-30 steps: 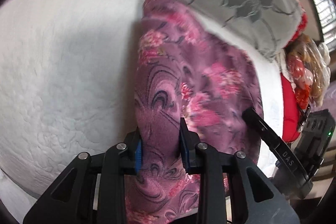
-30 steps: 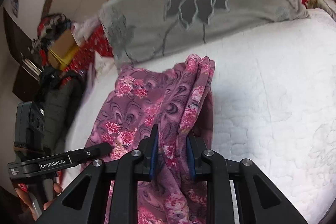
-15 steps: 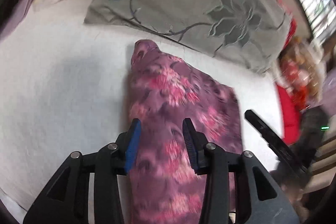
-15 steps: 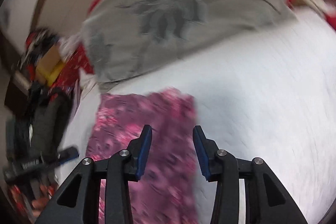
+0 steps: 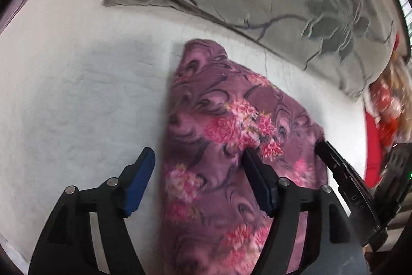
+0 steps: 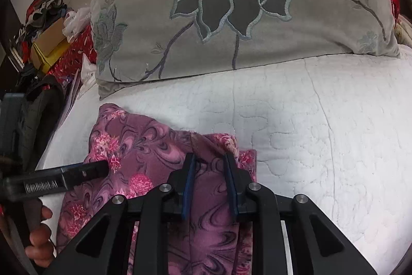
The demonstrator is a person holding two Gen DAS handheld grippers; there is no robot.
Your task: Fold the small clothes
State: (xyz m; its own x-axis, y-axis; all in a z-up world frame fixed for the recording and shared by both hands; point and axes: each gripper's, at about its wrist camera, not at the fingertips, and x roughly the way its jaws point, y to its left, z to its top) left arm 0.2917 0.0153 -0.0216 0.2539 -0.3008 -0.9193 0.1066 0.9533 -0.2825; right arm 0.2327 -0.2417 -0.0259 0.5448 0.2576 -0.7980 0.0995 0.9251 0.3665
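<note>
A purple garment with pink flowers (image 5: 231,135) lies folded flat on the white quilted bed (image 5: 77,94); it also shows in the right wrist view (image 6: 144,146). My left gripper (image 5: 198,159) is open wide, its fingers astride the garment's left edge, holding nothing. My right gripper (image 6: 209,161) is partly closed around a raised fold at the garment's right corner; the cloth sits between the pads. The right gripper's finger (image 5: 334,161) shows in the left wrist view, and the left gripper's finger (image 6: 77,172) in the right wrist view.
A large grey pillow with a dark embroidered flower (image 6: 231,4) lies just behind the garment. Red fabric, boxes and clutter (image 6: 46,38) sit past the bed's left side. A red item (image 5: 373,146) lies at the right edge.
Both grippers let go of the garment, which dropped flat on the bed. The left jaws then opened wider; the right gripper came down and narrowed on a fold at the corner.
</note>
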